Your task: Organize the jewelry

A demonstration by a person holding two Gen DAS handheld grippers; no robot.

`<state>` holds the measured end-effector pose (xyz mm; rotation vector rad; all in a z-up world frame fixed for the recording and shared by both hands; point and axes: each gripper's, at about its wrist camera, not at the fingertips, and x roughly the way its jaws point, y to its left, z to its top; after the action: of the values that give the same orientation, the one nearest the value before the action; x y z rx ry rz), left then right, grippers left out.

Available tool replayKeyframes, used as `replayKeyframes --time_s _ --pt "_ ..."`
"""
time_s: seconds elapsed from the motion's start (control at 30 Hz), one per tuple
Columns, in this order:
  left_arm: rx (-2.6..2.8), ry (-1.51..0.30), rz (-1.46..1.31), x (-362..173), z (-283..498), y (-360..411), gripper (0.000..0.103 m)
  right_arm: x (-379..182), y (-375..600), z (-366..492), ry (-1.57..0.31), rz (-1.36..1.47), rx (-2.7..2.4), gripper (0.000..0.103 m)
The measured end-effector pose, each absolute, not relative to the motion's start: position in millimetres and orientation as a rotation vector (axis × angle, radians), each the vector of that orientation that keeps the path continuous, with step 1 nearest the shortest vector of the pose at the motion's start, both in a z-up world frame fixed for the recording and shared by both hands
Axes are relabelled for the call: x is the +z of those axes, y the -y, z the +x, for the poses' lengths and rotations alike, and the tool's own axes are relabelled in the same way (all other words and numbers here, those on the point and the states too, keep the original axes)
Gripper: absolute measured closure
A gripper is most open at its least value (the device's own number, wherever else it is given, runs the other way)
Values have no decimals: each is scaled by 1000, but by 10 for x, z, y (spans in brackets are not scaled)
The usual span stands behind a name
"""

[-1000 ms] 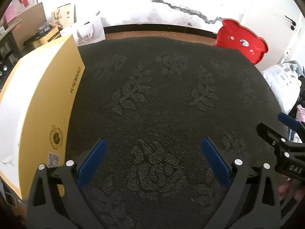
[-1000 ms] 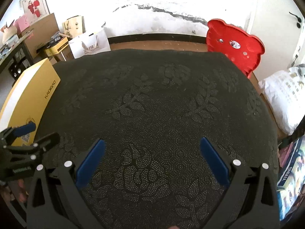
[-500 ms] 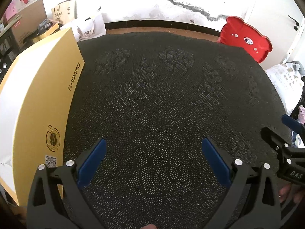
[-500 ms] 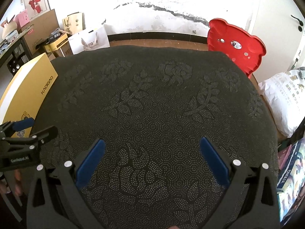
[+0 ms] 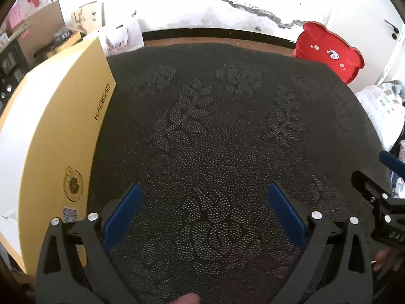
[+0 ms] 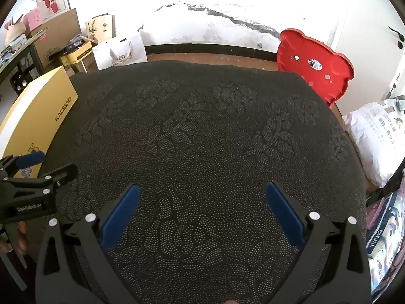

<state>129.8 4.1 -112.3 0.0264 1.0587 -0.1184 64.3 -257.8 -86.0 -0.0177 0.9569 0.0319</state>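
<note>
your left gripper [image 5: 202,212] and right gripper [image 6: 202,210] hover with fingers spread (nothing held) over the dark surface [image 6: 202,131]; yellow box [image 5: 63,139] at frame left.

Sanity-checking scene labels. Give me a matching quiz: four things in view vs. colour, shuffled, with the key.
Things:
1. bear-shaped tray
2. KADIGAO box
3. tablecloth
4. left gripper pads

Colours:
A. black, floral pattern
B. blue
C. red
D. yellow

Pairs: 1-C, 2-D, 3-A, 4-B
</note>
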Motion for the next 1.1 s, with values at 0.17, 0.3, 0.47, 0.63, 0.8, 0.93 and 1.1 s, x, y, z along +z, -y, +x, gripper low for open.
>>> replayKeyframes --time_s 0.17,0.3,0.47,0.63,0.8,0.93,1.1 --pt "-101 -1054 69 -1144 1273 -24 6 -858 2553 640 -955 -26 34 7" --pt "-105 -1058 57 -1141 1270 -41 6 -860 2536 637 -955 -27 33 7" --pt "-108 -1057 58 -1139 1270 -34 6 -875 2529 634 -955 -32 35 7" --pt "-112 -1054 66 -1135 1268 -12 6 -871 2541 645 -954 -31 33 7" --pt "-113 -1058 61 -1137 1271 -12 6 -869 2545 647 -953 -31 33 7" --pt "-111 -1059 58 -1134 1269 -15 6 -866 2546 647 -951 -31 32 7" --pt "-113 -1060 61 -1138 1264 -7 6 -866 2553 649 -951 -30 33 7"
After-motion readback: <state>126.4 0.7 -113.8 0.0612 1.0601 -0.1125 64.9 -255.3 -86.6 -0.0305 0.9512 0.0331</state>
